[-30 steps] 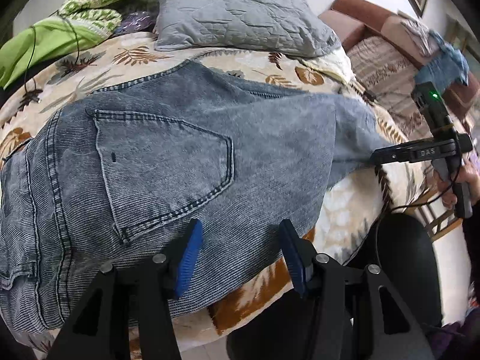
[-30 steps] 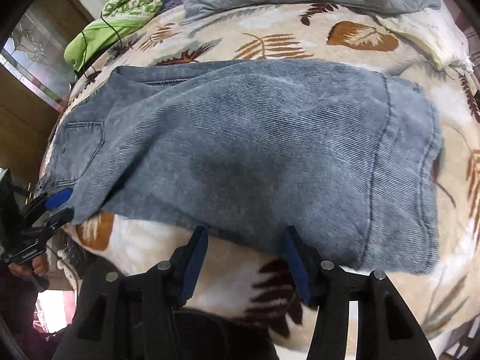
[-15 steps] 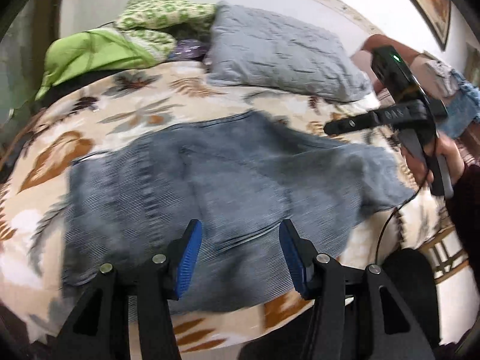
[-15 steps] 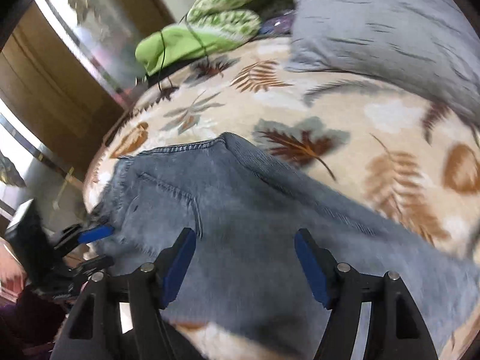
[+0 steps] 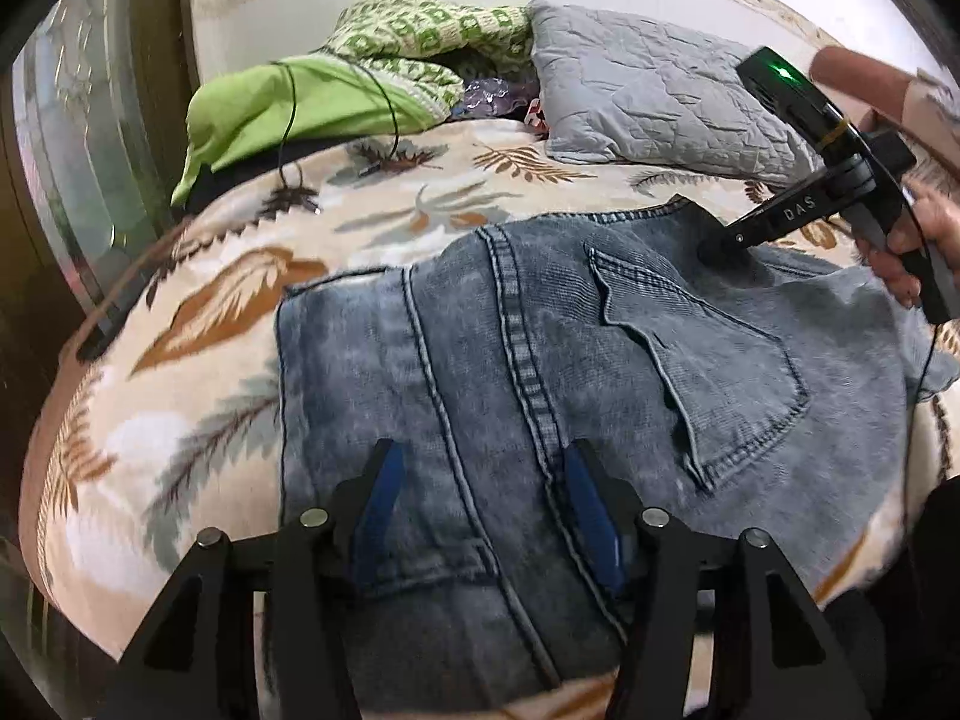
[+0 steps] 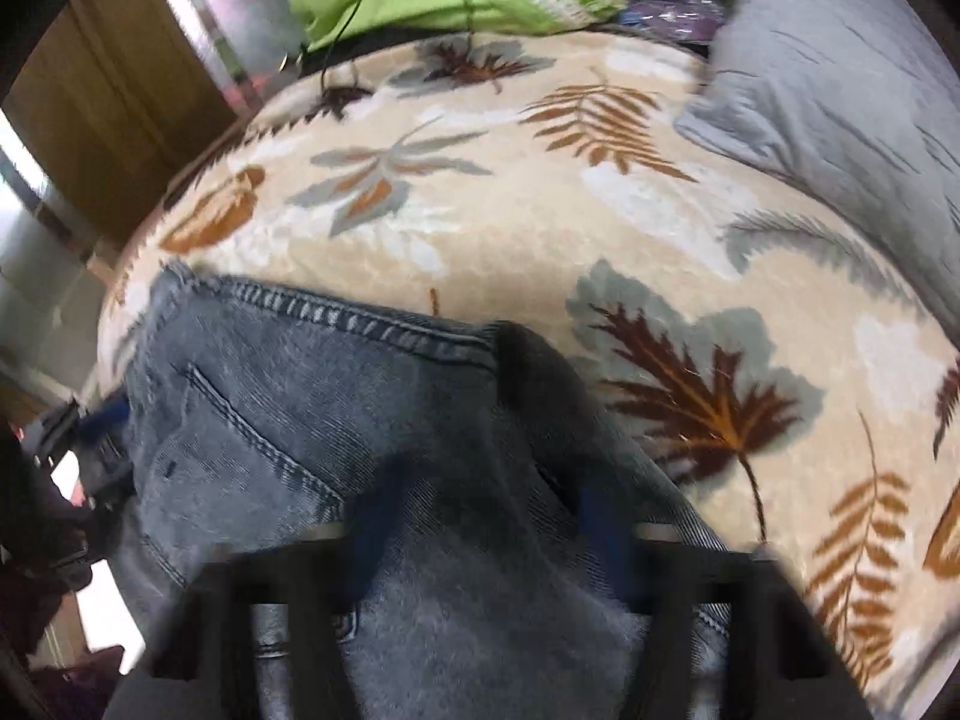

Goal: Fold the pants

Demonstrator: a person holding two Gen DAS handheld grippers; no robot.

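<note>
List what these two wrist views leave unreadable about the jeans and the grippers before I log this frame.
- Blue washed denim jeans: legs cut off by the left wrist view's right edge; fold state unclear.
- Right gripper: motion blur in its own view; from the left wrist view its tip is pressed on the denim, jaws hidden.
- Left gripper: jaws spread, contact with the fabric unclear.
- Grey quilted pillow: blurred, cropped.

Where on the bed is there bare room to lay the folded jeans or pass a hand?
Bare bedspread lies left of the jeans, out to the bed's edge, and in a band between the waistband and the grey pillow. The far left corner is crowded by the green cloth, its cable and the knitted blanket. The right claw works over the jeans' far right.
</note>
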